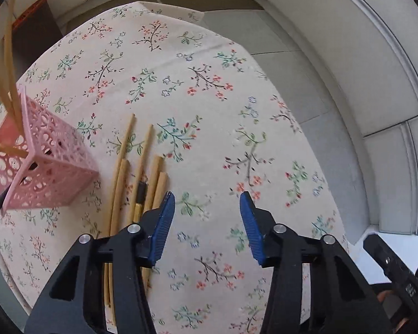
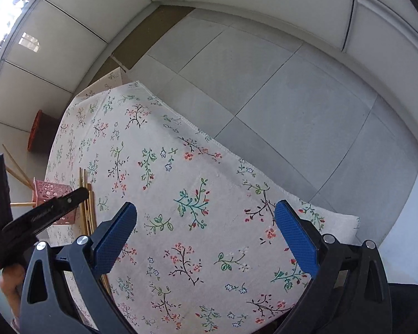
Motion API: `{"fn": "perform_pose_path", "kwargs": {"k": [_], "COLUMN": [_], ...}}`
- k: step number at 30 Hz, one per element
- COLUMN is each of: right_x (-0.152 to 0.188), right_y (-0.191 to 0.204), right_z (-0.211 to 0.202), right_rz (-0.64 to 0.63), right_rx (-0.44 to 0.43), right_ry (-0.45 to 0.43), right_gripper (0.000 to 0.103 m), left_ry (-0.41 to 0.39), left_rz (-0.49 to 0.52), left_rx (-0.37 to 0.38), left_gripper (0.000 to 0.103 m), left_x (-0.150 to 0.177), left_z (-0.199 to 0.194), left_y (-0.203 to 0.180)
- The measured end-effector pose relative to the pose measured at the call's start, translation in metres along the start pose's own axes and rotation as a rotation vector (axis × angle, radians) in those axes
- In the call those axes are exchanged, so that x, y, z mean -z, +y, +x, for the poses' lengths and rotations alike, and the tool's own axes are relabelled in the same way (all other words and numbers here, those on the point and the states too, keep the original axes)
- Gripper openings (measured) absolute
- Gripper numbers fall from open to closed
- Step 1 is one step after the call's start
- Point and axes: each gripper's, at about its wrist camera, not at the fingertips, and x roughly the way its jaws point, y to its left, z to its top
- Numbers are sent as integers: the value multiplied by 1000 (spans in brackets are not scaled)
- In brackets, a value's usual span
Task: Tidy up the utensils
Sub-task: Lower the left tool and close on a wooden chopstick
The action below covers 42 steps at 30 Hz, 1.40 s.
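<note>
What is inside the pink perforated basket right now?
Several chopsticks stand in the pink basket, sticking out of its top. Its walls hide their lower ends and anything else inside.

Only faint pale lettering shows on the black tool body (image 2: pixel 44 211) in the right wrist view, too blurred to read.

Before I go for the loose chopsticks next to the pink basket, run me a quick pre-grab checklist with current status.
1. Left gripper empty, jaws apart: ok.
2. Left gripper over the loose chopsticks: not ok, they lie beside its left finger.
3. Pink basket upright, some chopsticks inside: ok.
4. Right gripper open, empty: ok.
5. Chopsticks lying flat on the tablecloth: ok.
6. Chopstick count: cannot tell.
</note>
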Motion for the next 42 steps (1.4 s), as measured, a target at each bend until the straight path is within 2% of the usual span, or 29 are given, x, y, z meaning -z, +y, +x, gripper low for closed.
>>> {"fn": "perform_pose_path", "kwargs": {"k": [3,8,13,16,17,20,28,30,34,39,42], "right_x": [-1,2,4,4,4,5,14,18,26,28,29], "right_y": [5,17,21,20,20,23,36,40,49,49,49], "right_z": [6,15,16,17,17,17,24,29,33,29,31], "right_rz": [-12,-45,-68,-61,-61,-78,-157,-186,-236,-238,-246], "right_rx": [-19,-49,-53,-48,-47,-41,21,37,82,105,111], "right_ry": [31,76,87,90,91,88,85,95,83,44,49], "right_gripper": [96,96,96,96,96,96,96,96,96,96,96], "left_ry": [6,7,9,36,29,35,-24,7,42,47,38], "left_rz": [-13,-10,-1,-19,-33,-85,-178,-200,-223,-322,-378], "left_rx": [-21,-57,-119,-124,-110,-80,70,126,95,155,150], "left_gripper": [36,31,31,30,29,15,14,14,15,20,21], "left_x": [-11,-17,-20,-24,-23,-17,33,46,68,74,70], "left_z": [13,22,31,43,42,41,16,15,21,23,19], "left_y": [7,14,15,16,19,32,29,29,32,53,72]}}
